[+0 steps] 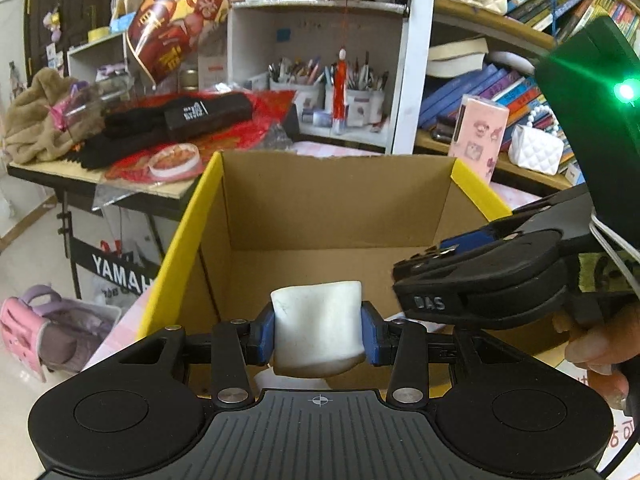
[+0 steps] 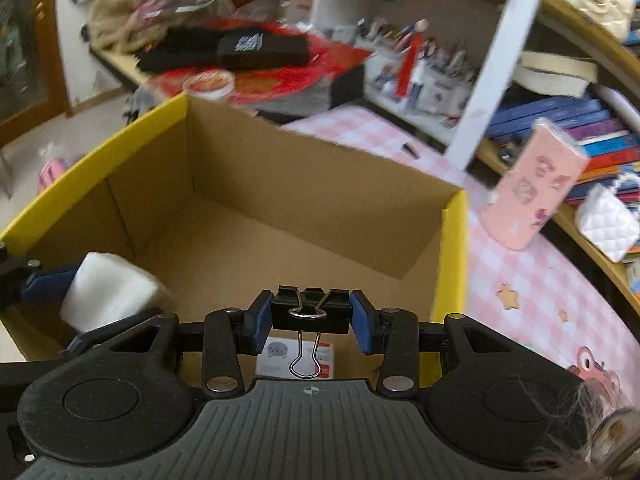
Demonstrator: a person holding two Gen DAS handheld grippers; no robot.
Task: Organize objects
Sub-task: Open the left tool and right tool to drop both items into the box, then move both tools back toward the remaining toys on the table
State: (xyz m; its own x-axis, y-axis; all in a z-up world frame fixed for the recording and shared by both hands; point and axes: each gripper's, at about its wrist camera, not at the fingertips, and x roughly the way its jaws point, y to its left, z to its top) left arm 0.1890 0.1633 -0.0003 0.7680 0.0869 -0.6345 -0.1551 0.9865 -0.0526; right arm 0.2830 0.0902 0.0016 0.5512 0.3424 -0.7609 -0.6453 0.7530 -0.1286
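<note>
My left claw (image 1: 319, 330) is clamped on a soft white rectangular block (image 1: 318, 326), held over the open brown cardboard box with yellow-edged flaps (image 1: 320, 200); my right claw (image 2: 311, 322) is clamped on a black metal binder clip (image 2: 311, 312), also above the box interior; a small white printed card (image 2: 294, 356) already lies on the box floor; I judge both held items not yet deposited; a pink printed carton (image 2: 532, 192) stands on the pink checked table (image 2: 520, 280), possibly outstanding.

pink checked table (image 2: 520, 280) carries cardboard box (image 2: 320, 184)
</note>
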